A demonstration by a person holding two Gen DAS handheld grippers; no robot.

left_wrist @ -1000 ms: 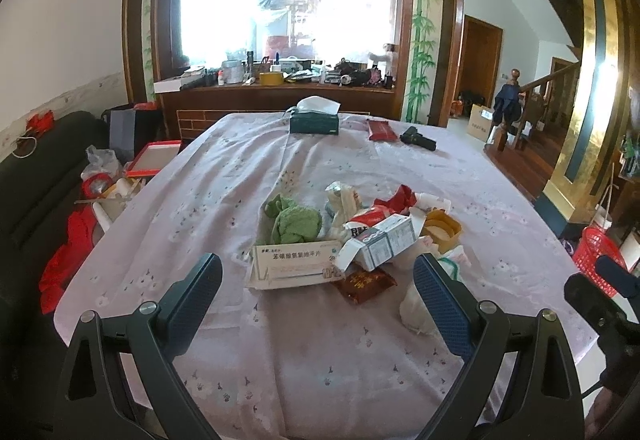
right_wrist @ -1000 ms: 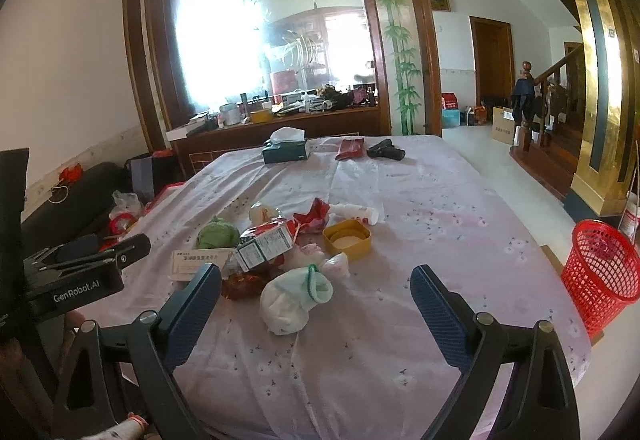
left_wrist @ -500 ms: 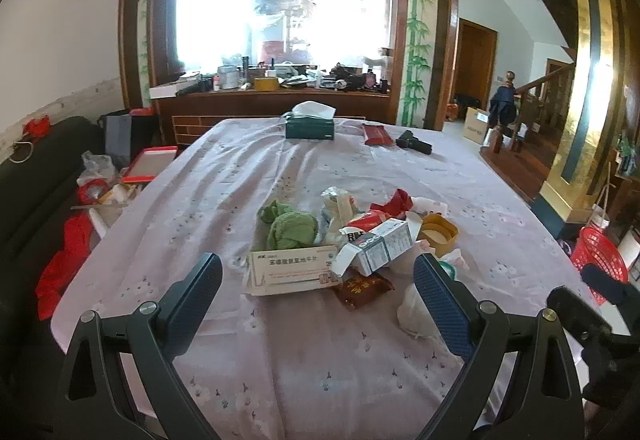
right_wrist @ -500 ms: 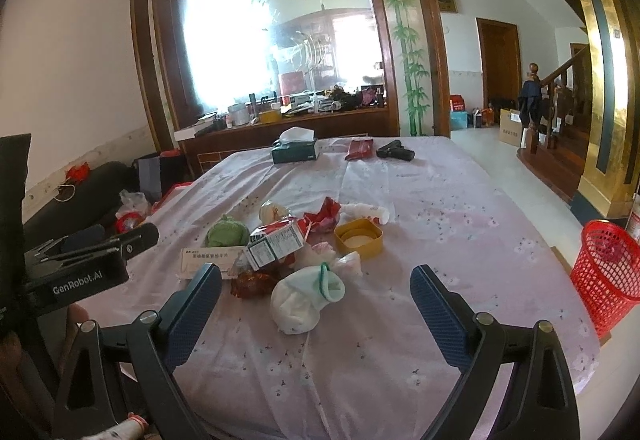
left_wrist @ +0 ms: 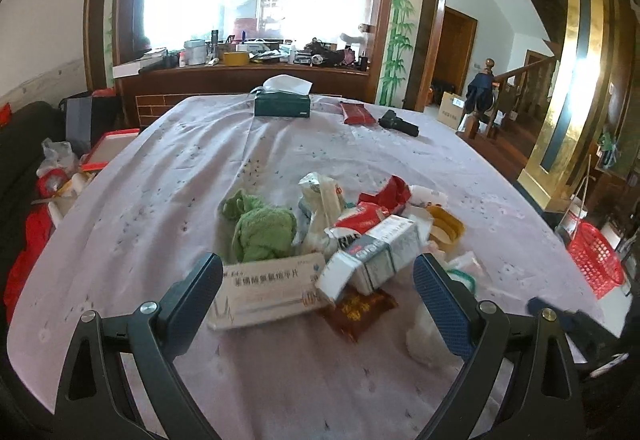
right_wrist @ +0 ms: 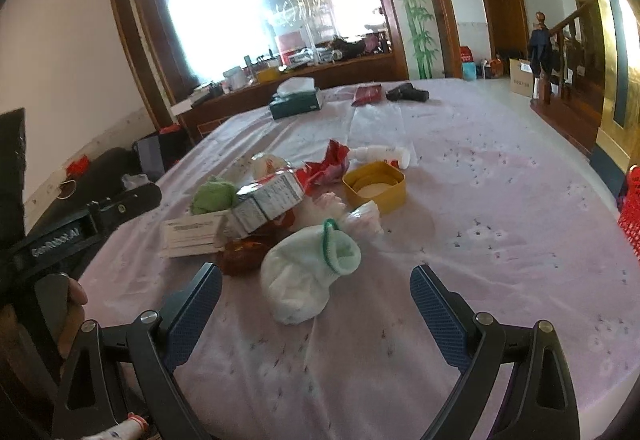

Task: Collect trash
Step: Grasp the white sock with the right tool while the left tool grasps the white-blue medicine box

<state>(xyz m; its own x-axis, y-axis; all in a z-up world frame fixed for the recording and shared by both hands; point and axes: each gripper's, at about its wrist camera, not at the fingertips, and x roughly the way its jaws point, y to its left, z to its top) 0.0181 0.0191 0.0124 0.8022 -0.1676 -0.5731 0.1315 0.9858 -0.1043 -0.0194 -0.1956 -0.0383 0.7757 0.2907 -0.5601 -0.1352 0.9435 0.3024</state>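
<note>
A heap of trash lies mid-table on the lilac cloth. It holds a flat white medicine box, a grey-white carton, a green rag, a brown wrapper, a red wrapper and a yellow tub. My left gripper is open, low over the near side of the heap, with the medicine box and carton just beyond its tips. My right gripper has its jaws wide and closing. A knotted white bag lies between and just ahead of its fingers, untouched.
A red mesh basket stands on the floor off the table's right side. A green tissue box, a dark red packet and a black object sit at the far end. A cluttered dark sofa runs along the left.
Both grippers have come forward and down toward the heap, which now looks larger and closer. The white bag now sits between the right gripper's fingers.
</note>
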